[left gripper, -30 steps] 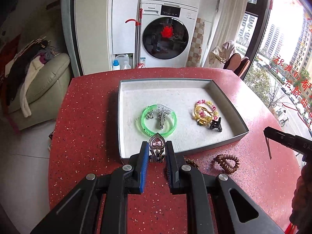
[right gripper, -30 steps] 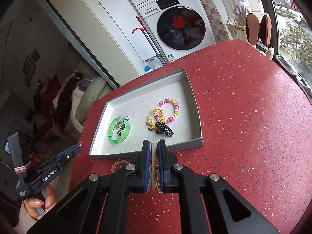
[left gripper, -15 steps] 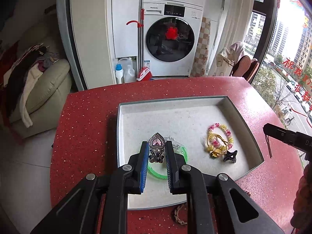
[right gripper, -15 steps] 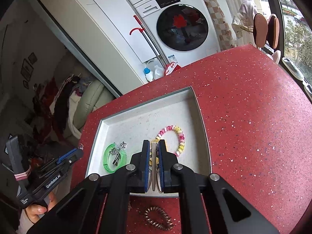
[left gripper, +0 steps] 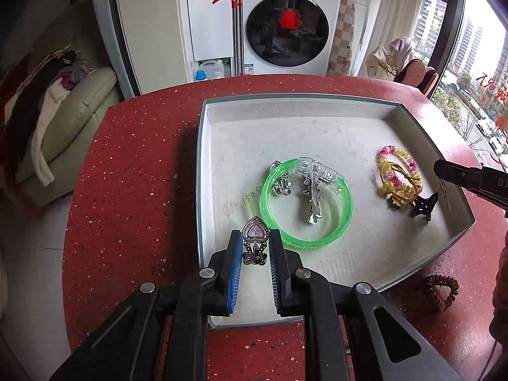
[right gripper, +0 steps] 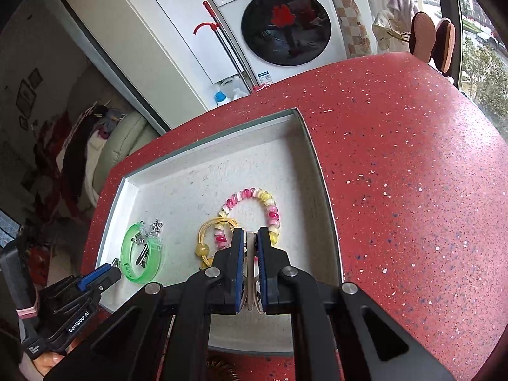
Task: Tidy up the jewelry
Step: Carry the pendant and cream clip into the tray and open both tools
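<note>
My left gripper [left gripper: 254,243] is shut on a dark metal hair clip with a pink heart stone [left gripper: 255,243], held over the near left part of the grey tray [left gripper: 317,100]. My right gripper [right gripper: 250,244] is shut on a thin pale ring-shaped band [right gripper: 251,273], held edge-on over the tray's [right gripper: 320,171] near right part. In the tray lie a green bangle [left gripper: 306,201] with a clear claw clip [left gripper: 312,187] across it, a pink and yellow bead bracelet [right gripper: 254,211], a yellow cord tie [right gripper: 209,238] and a black claw clip [left gripper: 424,206].
A brown coil hair tie [left gripper: 439,292] lies on the red speckled table [right gripper: 412,174] just outside the tray's near right corner. Beyond the table's far edge stand a washing machine [left gripper: 287,28] and a cream sofa [left gripper: 73,117] piled with clothes. A hand [right gripper: 47,357] holds the left gripper.
Both grippers have moved forward and down, from the table in front of the tray to over its floor. Each still holds its piece. The tray fills more of both views.
</note>
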`<move>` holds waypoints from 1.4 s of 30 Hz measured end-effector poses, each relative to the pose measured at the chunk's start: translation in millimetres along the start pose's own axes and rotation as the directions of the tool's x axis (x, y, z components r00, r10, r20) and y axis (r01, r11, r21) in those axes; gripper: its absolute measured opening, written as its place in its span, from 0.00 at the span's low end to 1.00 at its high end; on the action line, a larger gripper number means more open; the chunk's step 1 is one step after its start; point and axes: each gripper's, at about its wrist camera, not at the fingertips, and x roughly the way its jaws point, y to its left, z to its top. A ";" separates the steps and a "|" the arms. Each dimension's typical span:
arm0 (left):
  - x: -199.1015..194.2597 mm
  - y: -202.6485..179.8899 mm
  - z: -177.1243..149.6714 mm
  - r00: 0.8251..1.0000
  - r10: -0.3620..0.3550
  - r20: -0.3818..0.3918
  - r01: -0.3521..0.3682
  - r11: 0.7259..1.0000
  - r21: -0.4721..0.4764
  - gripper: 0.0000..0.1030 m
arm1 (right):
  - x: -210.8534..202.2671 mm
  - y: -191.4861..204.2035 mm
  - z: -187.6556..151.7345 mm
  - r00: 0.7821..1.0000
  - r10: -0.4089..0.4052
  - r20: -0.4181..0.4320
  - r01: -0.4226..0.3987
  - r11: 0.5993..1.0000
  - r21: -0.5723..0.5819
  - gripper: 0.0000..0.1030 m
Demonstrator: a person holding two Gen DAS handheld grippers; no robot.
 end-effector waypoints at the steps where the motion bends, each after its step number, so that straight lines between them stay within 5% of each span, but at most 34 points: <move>1: 3.1 -0.4 -1.2 1.000 0.007 -0.004 -0.007 1.000 0.003 0.35 | 1.6 -0.4 -1.0 1.000 -0.004 -0.002 0.004 1.000 -0.002 0.09; 18: 8.9 -16.4 -7.5 0.995 0.097 0.020 -0.098 0.994 0.053 0.35 | 7.0 -1.6 -6.3 1.000 0.018 -0.023 -0.018 1.000 -0.005 0.11; 23: 6.9 -15.4 -8.3 0.995 0.097 0.027 -0.098 0.994 0.039 0.35 | -5.0 -0.3 -7.1 0.999 0.033 0.016 -0.033 0.999 0.000 0.45; 42: -8.1 -13.2 -3.5 0.994 0.087 0.067 -0.089 0.996 0.016 0.35 | -43.6 14.1 -31.3 0.996 0.065 0.057 -0.063 0.998 -0.029 0.47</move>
